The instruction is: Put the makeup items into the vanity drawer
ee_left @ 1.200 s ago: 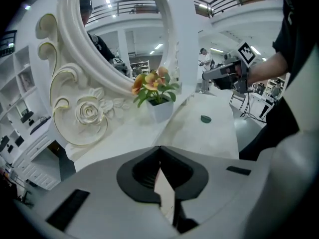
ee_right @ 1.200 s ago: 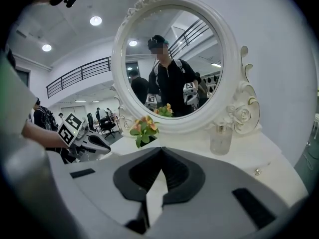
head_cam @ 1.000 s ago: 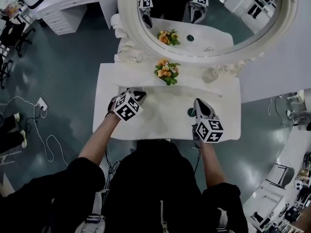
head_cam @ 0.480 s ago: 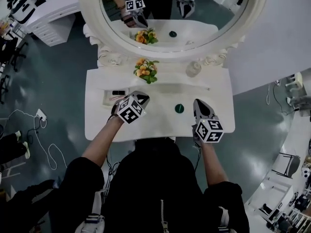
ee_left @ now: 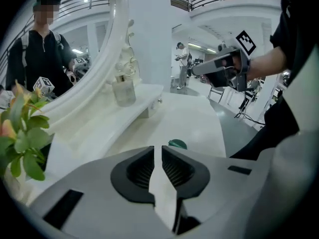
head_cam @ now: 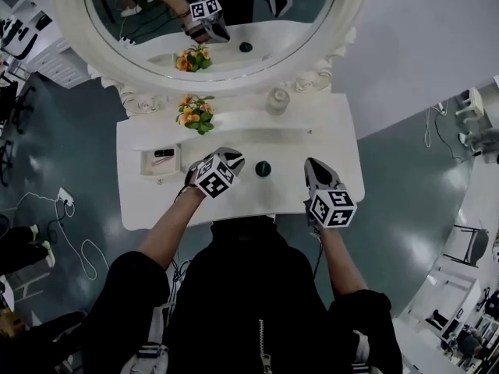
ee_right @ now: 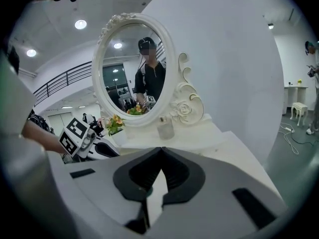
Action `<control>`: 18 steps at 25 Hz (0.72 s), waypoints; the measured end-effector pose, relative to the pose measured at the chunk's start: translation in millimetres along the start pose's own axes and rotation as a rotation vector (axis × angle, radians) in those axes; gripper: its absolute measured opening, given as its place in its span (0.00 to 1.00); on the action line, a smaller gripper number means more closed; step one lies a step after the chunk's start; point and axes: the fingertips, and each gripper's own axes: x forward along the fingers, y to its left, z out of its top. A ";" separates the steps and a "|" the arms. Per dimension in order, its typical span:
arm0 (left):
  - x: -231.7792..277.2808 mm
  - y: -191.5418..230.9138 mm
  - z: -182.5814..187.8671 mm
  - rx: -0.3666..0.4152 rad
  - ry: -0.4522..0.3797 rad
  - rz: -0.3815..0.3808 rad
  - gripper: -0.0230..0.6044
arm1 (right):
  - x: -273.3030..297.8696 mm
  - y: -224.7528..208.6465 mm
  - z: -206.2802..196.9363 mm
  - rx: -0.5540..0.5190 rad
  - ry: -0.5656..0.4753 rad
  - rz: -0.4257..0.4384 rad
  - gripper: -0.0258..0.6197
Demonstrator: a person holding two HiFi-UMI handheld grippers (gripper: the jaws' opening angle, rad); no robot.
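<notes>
White vanity table (head_cam: 331,142), head view from above, with an oval white-framed mirror (head_cam: 234,85) at its back edge

- Flower posy (head_cam: 195,113), orange and green: stands on the raised back shelf, left of centre
- Clear glass bottle (head_cam: 277,100): upright on the same shelf, right of the posy and well apart from it
- Small open drawer (head_cam: 144,163): at the left end of the tabletop; a dark item (head_cam: 164,153) lies inside, too small to identify
- Round dark-green makeup pot (head_cam: 263,168): on the bare tabletop, outside the drawer, between the two grippers and nearer the left one, touching neither
- Left gripper (head_cam: 231,156): held over the tabletop just left of the green pot, pointing steeply down; jaws drawn all but together with a thin slit between them, nothing held
- Right gripper (head_cam: 314,164): over the right part of the tabletop, apart from the pot; jaws clenched tip to tip, empty
</notes>
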 end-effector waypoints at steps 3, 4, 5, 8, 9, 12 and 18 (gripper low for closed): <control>20.5 -12.1 6.0 -0.058 0.010 -0.022 0.22 | -5.6 -17.0 -10.4 0.024 0.012 -0.014 0.05; 27.0 -17.0 7.9 -0.087 0.011 -0.031 0.23 | -6.8 -22.0 -13.1 0.031 0.015 -0.017 0.05; 33.7 -22.9 9.2 -0.115 0.015 -0.040 0.23 | -7.8 -26.5 -15.2 0.036 0.018 -0.019 0.05; 53.4 -39.6 8.4 -0.169 0.048 -0.043 0.27 | -8.9 -35.8 -19.7 0.044 0.029 -0.017 0.05; 59.5 -42.7 7.3 -0.187 0.057 -0.037 0.27 | -8.6 -38.1 -20.4 0.045 0.032 -0.015 0.05; 76.2 -47.1 4.7 -0.273 0.066 -0.026 0.27 | -8.1 -44.9 -20.8 0.049 0.037 -0.012 0.05; 99.7 -46.3 -6.0 -0.379 0.107 0.026 0.26 | -9.7 -57.2 -23.1 0.053 0.051 -0.013 0.05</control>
